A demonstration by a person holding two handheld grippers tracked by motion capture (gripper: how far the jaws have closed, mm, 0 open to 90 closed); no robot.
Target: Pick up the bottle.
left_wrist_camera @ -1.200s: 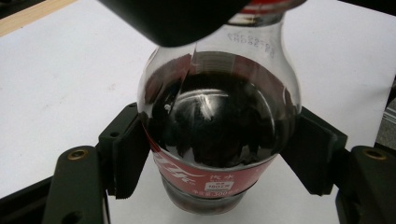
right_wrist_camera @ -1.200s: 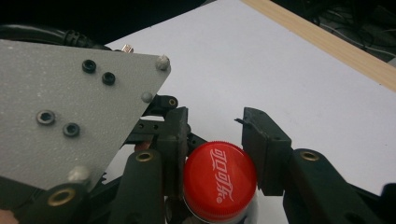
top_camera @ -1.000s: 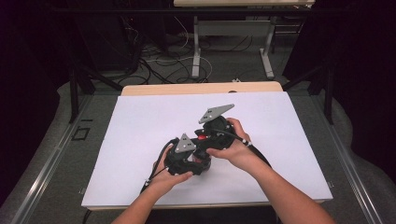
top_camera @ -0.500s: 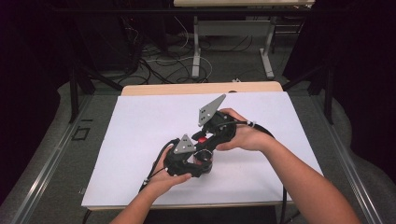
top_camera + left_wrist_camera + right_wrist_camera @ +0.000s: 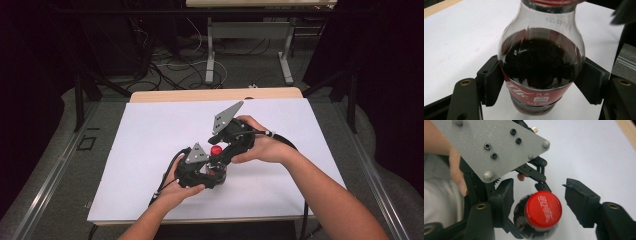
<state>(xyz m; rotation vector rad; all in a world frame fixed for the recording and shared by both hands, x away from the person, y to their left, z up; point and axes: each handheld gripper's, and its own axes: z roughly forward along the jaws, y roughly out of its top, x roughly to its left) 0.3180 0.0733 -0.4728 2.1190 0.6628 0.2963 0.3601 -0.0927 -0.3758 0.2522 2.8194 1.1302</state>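
The right gripper [image 5: 537,202] has just let its jaws spread: in its own view the two black pads stand apart on either side of the red cap [image 5: 544,209], with a clear gap on the far side and the near pad just beside the cap's edge, so nothing is being pinched there now. The cola bottle [image 5: 541,65] itself has not gone anywhere — it stands upright on the white table [image 5: 150,135], near the middle and toward the person's edge, clamped at its label by the left gripper [image 5: 202,172], whose pads press on both sides of the round body in the left gripper view. From the high view the right hand [image 5: 260,145] sits a little farther back and to the right than it did a second ago, its gripper angled down over the bottle's top. My reading is that the work in hand is twisting the cap off — one claw steadies the bottle while the other turns — and the loosened right jaws suggest a re-grip between turns rather than a finished job, since the cap looks seated on the neck. Whether its seal has broken I cannot tell.
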